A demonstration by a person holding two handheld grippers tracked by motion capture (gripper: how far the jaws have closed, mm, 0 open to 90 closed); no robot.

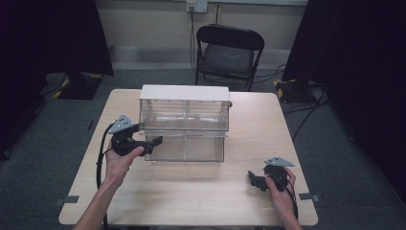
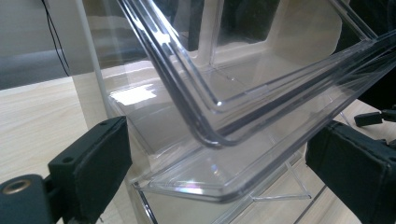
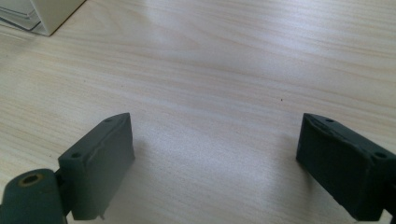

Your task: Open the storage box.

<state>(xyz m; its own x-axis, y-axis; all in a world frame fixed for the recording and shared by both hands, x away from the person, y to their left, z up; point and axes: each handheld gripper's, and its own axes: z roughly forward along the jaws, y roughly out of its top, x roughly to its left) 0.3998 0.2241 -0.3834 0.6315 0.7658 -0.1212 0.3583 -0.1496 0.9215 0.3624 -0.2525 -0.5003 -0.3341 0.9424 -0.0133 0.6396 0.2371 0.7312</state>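
High view: pale wooden desk [image 1: 191, 191] on grey carpet, dark curtains to either side, a black folding chair [image 1: 229, 52] beyond the far edge, a wall socket with a cable above it. Clear plastic drawer box [image 1: 184, 122] with a white top near the middle of the desk, toward the far side, its lower front drawer pulled out toward the near edge. Left gripper [image 1: 152, 142] held level at the drawer's front left corner, jaws pointing right. Right gripper [image 1: 254, 180] low over the desk's near right part, well apart from the box, jaws pointing left. Strips of tape at the desk's near corners.

Left gripper view: jaws spread wide, the clear drawer's [image 2: 224, 154] rounded corner lying between them, pads not pressing on it as far as can be told. Upper drawer's rim slanting across above. Wood grain at left.

Right gripper view: jaws spread wide over bare wood grain, nothing between them. Corner of the box [image 3: 44, 16] at top left.
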